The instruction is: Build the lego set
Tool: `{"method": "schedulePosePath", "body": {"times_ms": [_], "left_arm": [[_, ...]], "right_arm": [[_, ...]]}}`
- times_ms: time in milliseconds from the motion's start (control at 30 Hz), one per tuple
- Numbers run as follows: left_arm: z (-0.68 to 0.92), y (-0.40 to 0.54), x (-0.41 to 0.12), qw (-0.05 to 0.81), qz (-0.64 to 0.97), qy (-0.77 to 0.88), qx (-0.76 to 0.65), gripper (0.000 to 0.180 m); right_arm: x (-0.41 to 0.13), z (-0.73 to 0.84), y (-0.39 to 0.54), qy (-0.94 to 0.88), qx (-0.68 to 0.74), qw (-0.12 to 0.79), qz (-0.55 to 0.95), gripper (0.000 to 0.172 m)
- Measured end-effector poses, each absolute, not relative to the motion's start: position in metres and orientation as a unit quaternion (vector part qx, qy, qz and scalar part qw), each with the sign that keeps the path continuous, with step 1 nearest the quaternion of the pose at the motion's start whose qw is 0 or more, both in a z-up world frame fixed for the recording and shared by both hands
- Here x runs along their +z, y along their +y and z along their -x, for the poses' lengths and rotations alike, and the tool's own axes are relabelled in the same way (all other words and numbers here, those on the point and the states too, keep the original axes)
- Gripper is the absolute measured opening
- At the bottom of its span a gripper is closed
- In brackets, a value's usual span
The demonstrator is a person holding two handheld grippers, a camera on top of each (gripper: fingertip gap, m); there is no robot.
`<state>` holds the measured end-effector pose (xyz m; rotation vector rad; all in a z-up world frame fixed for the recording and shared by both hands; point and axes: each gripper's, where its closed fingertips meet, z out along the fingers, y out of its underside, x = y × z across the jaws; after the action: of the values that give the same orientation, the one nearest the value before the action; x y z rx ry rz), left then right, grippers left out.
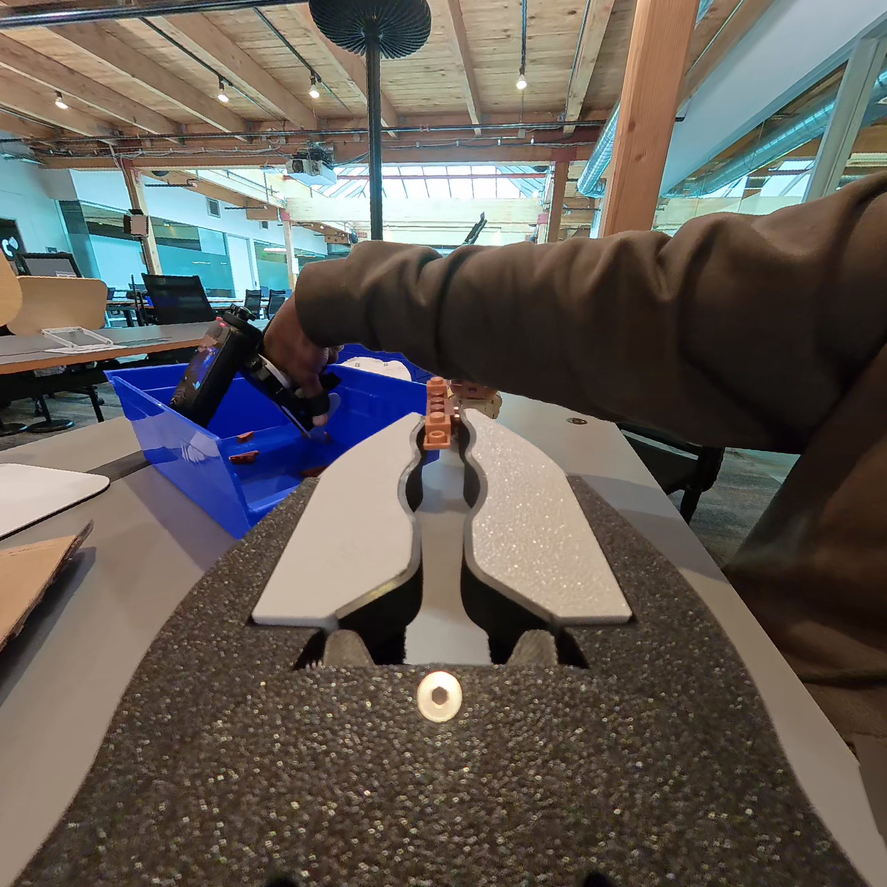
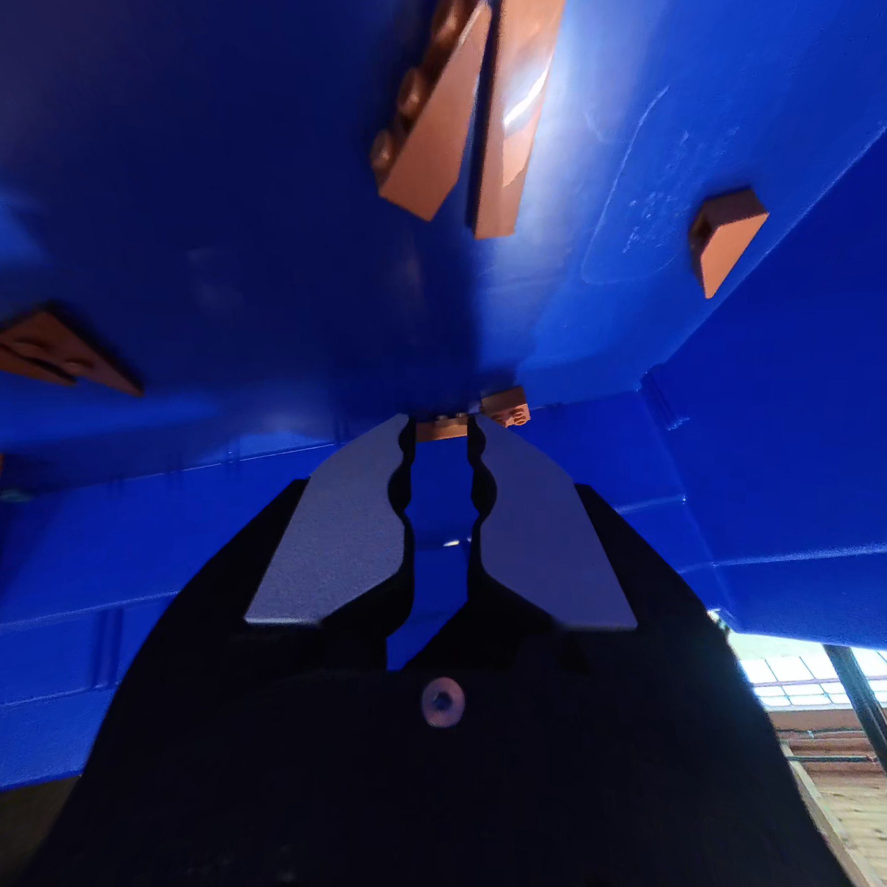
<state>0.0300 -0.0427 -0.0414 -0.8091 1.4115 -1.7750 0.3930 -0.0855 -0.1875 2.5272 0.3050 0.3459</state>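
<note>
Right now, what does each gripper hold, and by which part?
Left gripper: a brown brick assembly, pinched at its near end. Right gripper: a brown plate in the blue bin, held across its near edge.

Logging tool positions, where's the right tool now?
In the left wrist view, the right tool reaches down inside the blue bin, left of centre, among brown bricks.

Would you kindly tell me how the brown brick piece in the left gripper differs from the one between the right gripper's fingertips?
The stacked brown stud-topped brick assembly is clamped by the left gripper above the grey table; the flat brown plate sits between the right gripper fingertips down in the blue plastic bin. The assembly is several joined pieces; the plate looks single and thin. Both are brown, studded toy bricks.
</note>
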Motion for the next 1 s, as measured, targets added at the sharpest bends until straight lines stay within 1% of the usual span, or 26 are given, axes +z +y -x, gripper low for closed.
{"method": "schedulePosePath", "body": {"times_ms": [1000], "left_arm": [[-0.0294, -0.0484, -0.0429, 0.356, 0.306, 0.554, -0.688, 0.011]], "right_arm": [[-0.1862, -0.4021, -0.0895, 0.107, 0.146, 0.284, -0.942, 0.02]]}}
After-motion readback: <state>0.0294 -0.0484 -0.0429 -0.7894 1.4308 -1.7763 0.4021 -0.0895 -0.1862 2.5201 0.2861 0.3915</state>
